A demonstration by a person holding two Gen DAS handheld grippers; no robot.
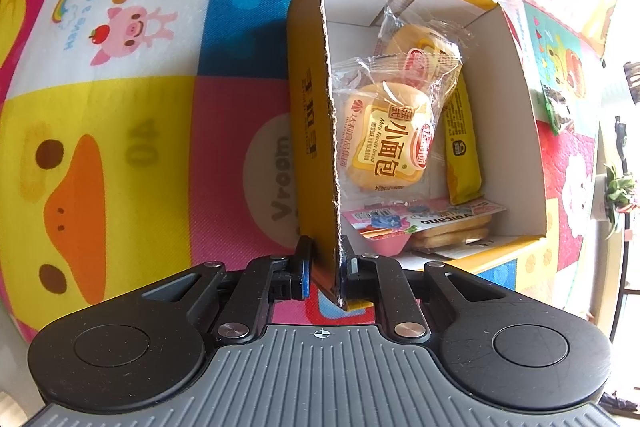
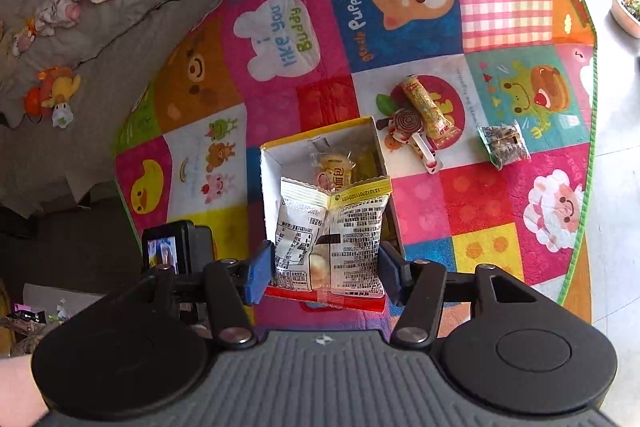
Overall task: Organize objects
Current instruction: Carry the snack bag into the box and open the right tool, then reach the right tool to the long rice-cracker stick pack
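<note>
— Two tools, two jobs: what did we have in each?

— Our left tool (image 1: 326, 269) was pinched narrow on the near wall of the yellow box (image 1: 310, 131), steadying it on the play mat (image 1: 120, 131). Our right tool (image 2: 322, 267) was closed on the white snack packet (image 2: 332, 239), holding it by its sides just above the box's near end.

— And what was in the box?

— We saw two mini bread packs (image 1: 384, 143), a yellow sachet (image 1: 462, 147) beside them, and a pink-lidded biscuit pack (image 1: 424, 223) at the near end.

— So which step were we on?

— By our reckoning, the loading step, with the packet poised over the opening and not yet let go.

— What did the next move call for?

— We judged it needed lowering the packet inside the box walls, then widening the right tool while the left kept the cardboard steady. Beyond the box's far right corner, a swirl lollipop (image 2: 406, 123), a candy tube (image 2: 426, 107) and a dark clear-wrapped packet (image 2: 504, 143) lay on the mat, so more was left to gather.
</note>
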